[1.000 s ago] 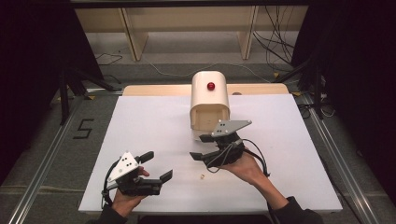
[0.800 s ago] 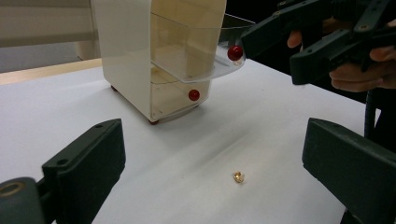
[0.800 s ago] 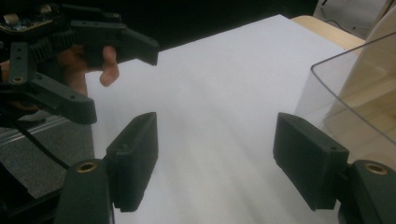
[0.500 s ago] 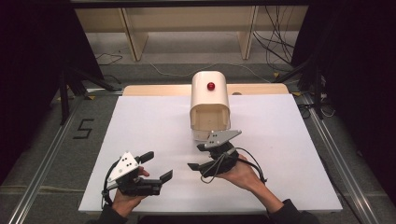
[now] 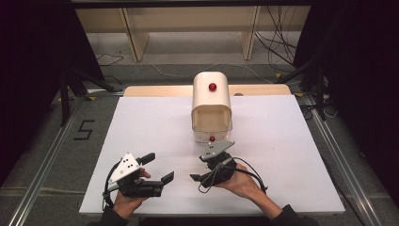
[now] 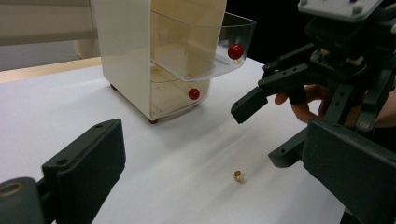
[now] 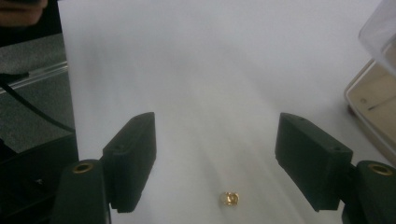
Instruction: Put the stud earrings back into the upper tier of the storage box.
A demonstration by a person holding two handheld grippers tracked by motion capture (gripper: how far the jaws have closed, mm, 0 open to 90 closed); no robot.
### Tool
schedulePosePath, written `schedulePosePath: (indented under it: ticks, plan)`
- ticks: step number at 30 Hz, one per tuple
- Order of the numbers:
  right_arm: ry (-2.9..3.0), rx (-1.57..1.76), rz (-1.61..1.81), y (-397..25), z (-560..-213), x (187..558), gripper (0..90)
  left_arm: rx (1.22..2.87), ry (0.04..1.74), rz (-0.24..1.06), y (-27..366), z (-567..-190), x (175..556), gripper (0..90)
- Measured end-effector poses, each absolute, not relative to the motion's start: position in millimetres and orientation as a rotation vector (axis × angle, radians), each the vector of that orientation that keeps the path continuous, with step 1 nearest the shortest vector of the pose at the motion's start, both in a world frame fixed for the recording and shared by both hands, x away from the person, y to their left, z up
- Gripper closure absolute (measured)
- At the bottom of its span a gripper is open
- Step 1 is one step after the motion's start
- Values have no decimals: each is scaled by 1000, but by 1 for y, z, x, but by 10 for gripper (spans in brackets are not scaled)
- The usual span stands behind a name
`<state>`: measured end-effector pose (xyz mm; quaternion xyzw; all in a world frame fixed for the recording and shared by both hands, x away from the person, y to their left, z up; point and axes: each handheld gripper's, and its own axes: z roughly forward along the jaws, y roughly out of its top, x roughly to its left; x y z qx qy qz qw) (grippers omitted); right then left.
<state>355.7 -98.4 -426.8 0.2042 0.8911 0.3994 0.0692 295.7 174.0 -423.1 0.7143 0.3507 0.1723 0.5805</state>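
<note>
A cream drawer cabinet [image 5: 211, 101] stands at the table's middle, its clear upper drawer [image 6: 205, 44] pulled out, with a red knob [image 6: 235, 51] on its front. The lower drawer's red knob [image 6: 194, 94] sits flush. A tiny gold piece [image 7: 229, 198] [image 6: 239, 176] lies on the white table [image 5: 282, 155] in front of the cabinet. My right gripper [image 5: 197, 168] [image 7: 224, 158] is open just over the table, with the gold piece between and slightly short of its jaws. My left gripper [image 5: 159, 168] [image 6: 215, 186] is open and empty, facing the right gripper [image 6: 265, 130] across the gold piece.
Another red knob [image 5: 212, 86] sits on the cabinet's top. A wooden board [image 5: 160, 90] borders the table's far edge, with shelving legs and cables on the floor behind. Bare white table lies on both sides of the cabinet.
My right gripper has come back from the drawer front toward the person, slightly left and lower over the table. The left gripper has stayed in place.
</note>
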Motion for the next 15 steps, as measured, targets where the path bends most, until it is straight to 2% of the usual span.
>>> schedulePosePath:
  ticks: [9, 15]
  plan:
    - [2729, 650, 1130, -97, -445, 360, 249, 1666, 822, 404, 175, -423, 295, 54]
    - [2750, 660, 1096, -97, -451, 362, 256, 1669, 819, 405, 174, -423, 295, 55]
